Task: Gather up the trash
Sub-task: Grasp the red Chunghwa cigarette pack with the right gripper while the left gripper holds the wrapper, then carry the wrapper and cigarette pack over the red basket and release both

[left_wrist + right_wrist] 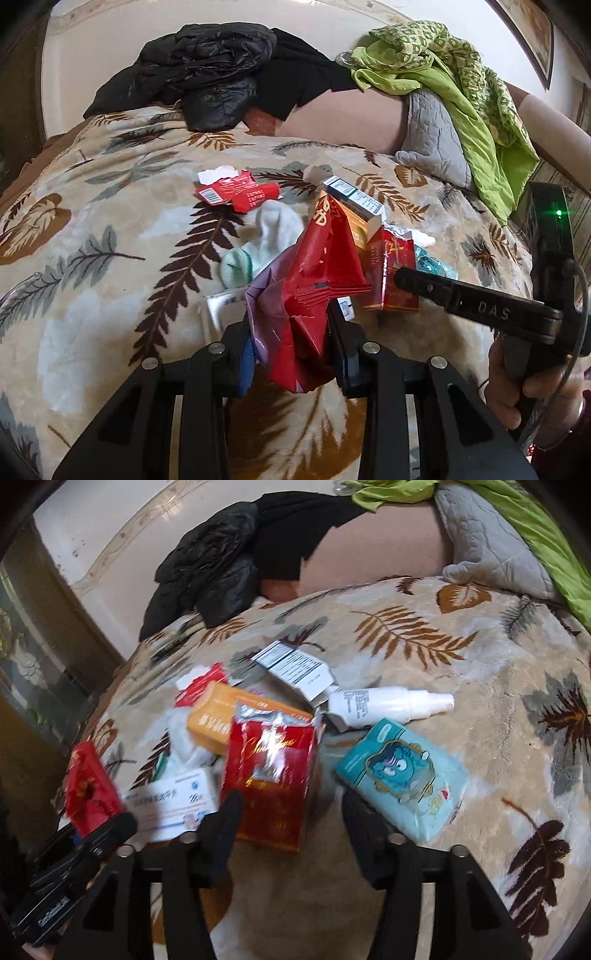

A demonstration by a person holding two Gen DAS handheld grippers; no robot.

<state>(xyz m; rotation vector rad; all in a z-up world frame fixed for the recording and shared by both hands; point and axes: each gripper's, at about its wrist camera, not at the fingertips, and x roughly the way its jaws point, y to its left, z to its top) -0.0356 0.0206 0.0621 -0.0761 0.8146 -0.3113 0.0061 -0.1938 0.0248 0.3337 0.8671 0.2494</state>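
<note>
My left gripper [291,332] is shut on a bunch of crumpled red and purple wrappers [314,288], held just above the bed. My right gripper [291,808] is open, its fingers either side of the lower end of a red cigarette pack [269,775]; that pack also shows in the left wrist view [391,273]. Around it lie an orange box [221,716], a white medicine box [173,805], a blue tissue pack [402,775], a white spray bottle [388,705], a white and dark carton [295,668], and a torn red wrapper [236,192].
All this lies on a leaf-patterned blanket [110,206] on a bed. A white sock [262,240] lies among the trash. Black clothes [207,74], a green cloth [461,92] and a grey pillow [432,136] lie at the far side by the headboard.
</note>
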